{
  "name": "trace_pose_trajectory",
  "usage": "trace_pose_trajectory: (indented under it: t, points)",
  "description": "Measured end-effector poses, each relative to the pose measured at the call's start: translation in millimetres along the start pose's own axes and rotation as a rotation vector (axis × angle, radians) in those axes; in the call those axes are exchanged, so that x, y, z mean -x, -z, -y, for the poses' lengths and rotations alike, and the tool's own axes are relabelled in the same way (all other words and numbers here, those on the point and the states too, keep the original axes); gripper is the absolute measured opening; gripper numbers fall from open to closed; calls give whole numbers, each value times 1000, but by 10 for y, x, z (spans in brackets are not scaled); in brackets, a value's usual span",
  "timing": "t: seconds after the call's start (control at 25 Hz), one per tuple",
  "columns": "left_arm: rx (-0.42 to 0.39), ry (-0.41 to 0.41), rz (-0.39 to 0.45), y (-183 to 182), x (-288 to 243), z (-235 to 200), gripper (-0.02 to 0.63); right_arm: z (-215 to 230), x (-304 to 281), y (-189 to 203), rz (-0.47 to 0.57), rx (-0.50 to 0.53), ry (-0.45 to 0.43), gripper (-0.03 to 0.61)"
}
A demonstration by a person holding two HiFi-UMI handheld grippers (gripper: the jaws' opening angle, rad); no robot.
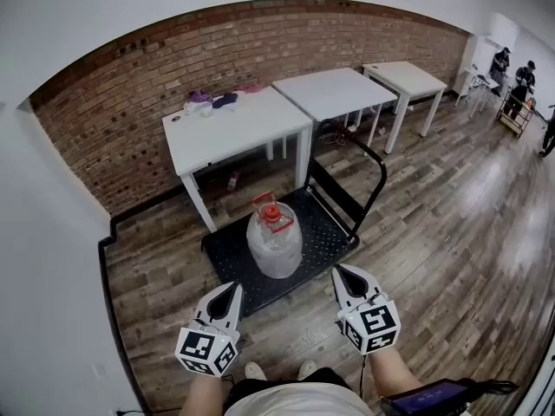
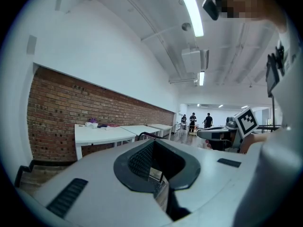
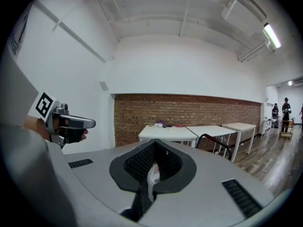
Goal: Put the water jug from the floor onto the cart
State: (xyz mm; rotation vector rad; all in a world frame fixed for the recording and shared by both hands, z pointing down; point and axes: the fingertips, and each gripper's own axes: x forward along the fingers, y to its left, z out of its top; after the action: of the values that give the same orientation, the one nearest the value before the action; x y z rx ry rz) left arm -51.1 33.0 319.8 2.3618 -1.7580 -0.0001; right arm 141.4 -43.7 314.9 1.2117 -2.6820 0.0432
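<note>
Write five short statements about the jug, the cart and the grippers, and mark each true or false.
1. The water jug stands upright on the cart. True.
2. The jug's cap is blue. False: it is red.
3. The left gripper grips the jug. False: it is apart from the jug, shut on nothing.
4. The right gripper is shut. True.
5. The white tables stand along a brick wall. True.
</note>
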Motion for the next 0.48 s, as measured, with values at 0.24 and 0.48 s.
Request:
trace_pose_trajectory:
  t: [0.24, 0.48]
  points:
    - [20, -1, 22, -18, 155, -229, -2, -235, -115, -57, -8, 17, 5, 1]
    - [35, 6, 38, -51, 211, -380, -2, -369, -200, -62, -17, 26, 9, 0]
